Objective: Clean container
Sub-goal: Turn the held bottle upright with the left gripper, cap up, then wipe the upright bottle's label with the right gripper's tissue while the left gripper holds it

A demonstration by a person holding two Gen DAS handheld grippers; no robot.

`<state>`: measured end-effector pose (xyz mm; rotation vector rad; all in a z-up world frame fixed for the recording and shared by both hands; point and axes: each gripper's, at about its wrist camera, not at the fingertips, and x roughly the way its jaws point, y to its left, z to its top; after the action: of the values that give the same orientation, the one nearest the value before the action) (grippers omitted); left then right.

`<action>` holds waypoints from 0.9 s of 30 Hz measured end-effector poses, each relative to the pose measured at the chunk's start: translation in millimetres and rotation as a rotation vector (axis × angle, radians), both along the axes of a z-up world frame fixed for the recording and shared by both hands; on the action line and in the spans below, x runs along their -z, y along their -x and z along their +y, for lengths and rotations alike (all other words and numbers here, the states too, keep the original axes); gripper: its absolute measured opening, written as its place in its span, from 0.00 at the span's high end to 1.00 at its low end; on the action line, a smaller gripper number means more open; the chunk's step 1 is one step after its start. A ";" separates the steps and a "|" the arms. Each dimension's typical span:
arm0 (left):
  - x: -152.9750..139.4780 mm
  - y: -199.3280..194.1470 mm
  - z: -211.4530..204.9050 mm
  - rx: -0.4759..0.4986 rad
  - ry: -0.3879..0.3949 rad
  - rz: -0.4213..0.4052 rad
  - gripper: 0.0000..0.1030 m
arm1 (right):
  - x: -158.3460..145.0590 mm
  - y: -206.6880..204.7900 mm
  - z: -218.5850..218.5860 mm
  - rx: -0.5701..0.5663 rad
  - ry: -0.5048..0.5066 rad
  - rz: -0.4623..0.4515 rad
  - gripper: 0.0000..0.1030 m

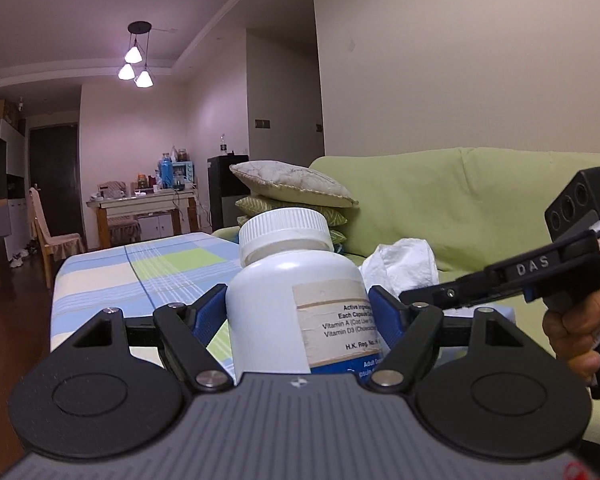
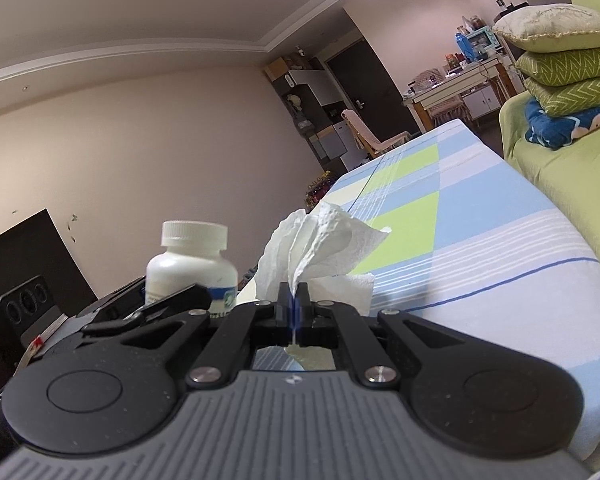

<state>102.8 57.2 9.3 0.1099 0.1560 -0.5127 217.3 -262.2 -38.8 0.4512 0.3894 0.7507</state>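
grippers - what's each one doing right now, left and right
Left gripper: closed on the white pill bottle, cap on.
Right gripper: closed, pinching a crumpled white tissue.

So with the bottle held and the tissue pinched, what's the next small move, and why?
Probably bring the right gripper leftward until the tissue touches the white bottle. The left gripper grips the bottle, and the tissue sits beside it, seemingly apart.

The desk (image 2: 480, 216) is covered by a checked cloth (image 1: 112, 276) in pale blue, green and white with thin blue lines. Whether the white bottle (image 1: 284, 296) stands on the cloth or is lifted off it cannot be told.
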 end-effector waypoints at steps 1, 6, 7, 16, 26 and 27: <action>1.6 3.7 0.9 -0.007 -0.003 -0.012 0.27 | -0.7 -2.1 -0.9 -0.006 -0.001 -0.002 1.00; 8.5 8.8 5.2 -0.022 0.049 -0.029 0.27 | 0.8 5.4 10.3 -0.083 0.023 -0.005 1.00; 9.2 7.0 5.9 -0.027 0.064 -0.033 0.27 | 1.6 8.9 13.6 -0.106 0.032 -0.005 1.00; -2.9 -22.8 3.9 -0.049 0.136 -0.067 0.27 | 10.6 36.3 20.8 -0.219 0.086 -0.023 1.00; 2.3 -44.4 -6.9 -0.009 0.146 -0.024 0.27 | 9.0 32.3 19.3 -0.268 0.013 -0.022 1.00; 2.8 -44.5 -8.2 -0.008 0.136 -0.015 0.27 | 8.4 30.2 19.6 -0.255 0.023 -0.020 1.00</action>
<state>147.3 49.1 6.5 -0.0202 0.1066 -0.5127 187.1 -242.6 -47.3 0.3756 0.4417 0.9957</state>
